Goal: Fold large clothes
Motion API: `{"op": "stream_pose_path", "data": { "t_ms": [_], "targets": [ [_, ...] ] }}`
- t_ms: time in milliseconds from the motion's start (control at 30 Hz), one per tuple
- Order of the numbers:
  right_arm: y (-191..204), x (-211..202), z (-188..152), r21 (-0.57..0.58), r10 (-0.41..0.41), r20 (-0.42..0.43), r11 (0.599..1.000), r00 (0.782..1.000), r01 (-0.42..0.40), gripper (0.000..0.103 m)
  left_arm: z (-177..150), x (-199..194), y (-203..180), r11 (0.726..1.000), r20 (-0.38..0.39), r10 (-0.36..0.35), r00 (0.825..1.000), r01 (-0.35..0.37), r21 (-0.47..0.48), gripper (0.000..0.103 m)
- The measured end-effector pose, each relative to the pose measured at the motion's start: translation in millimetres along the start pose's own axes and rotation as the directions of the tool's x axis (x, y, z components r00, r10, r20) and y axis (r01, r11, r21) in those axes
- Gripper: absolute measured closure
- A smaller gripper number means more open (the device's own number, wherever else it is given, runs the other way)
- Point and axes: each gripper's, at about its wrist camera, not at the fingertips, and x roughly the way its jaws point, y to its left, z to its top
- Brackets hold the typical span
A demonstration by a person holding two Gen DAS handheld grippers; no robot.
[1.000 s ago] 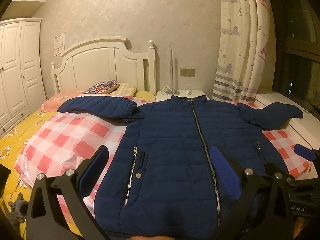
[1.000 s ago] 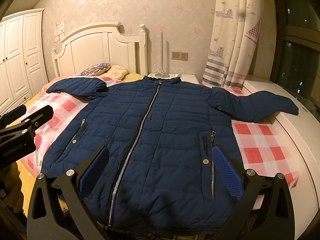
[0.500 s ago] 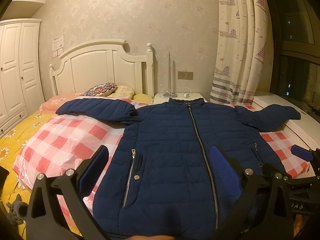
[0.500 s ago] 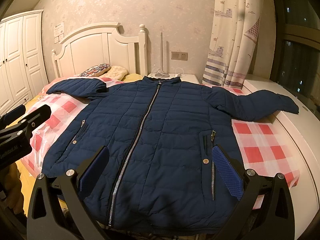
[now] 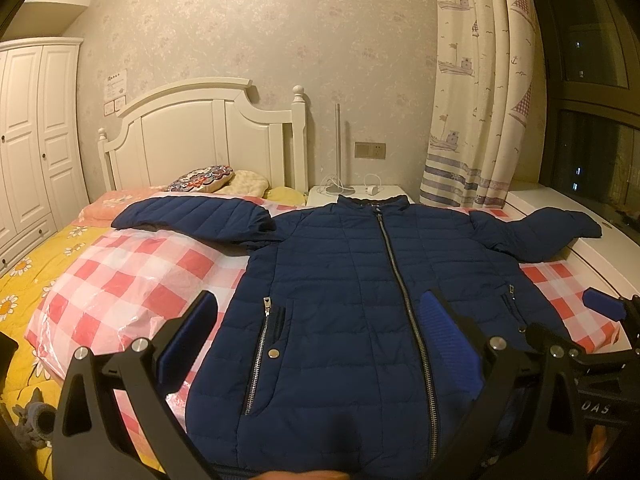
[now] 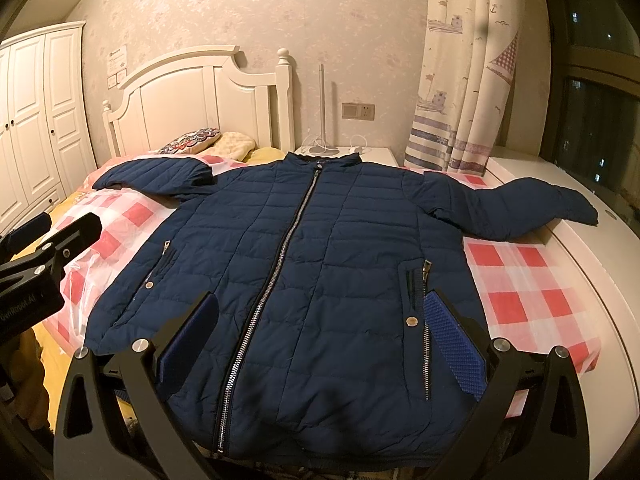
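A navy quilted jacket [image 5: 352,288] [image 6: 320,248] lies flat and zipped on the bed, front up, collar toward the headboard, both sleeves spread outward. My left gripper [image 5: 320,312] hovers open above the jacket's lower hem, toward its left pocket side, holding nothing. My right gripper [image 6: 320,312] hangs open over the hem near the right pocket, also with nothing between its blue pads. Each gripper shows at the edge of the other's view: the right gripper [image 5: 600,320] at right, the left gripper [image 6: 44,248] at left.
A red-and-white checked plastic sheet [image 5: 132,280] covers the bed under the jacket. Pillows [image 5: 204,178] sit by the white headboard [image 5: 200,136]. A white nightstand [image 5: 356,192], a curtain [image 5: 480,120], a white ledge [image 6: 580,220] on the right and a wardrobe [image 5: 36,140] on the left surround it.
Both views have pulled back and risen slightly, so the jacket sits lower and a little smaller in frame. The jacket itself has not moved; both grippers stay open.
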Motion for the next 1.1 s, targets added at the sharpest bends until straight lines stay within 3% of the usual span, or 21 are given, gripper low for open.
{"op": "stream_pose_path", "data": {
  "t_ms": [1100],
  "targets": [
    [-3.3,-2.6,0.4,0.016,0.002,0.004,1.0,1.0,-0.002,0.004,-0.3,0.2,-0.5,1.0,0.0,0.0,1.0,0.0,0.0,0.002]
  ]
}}
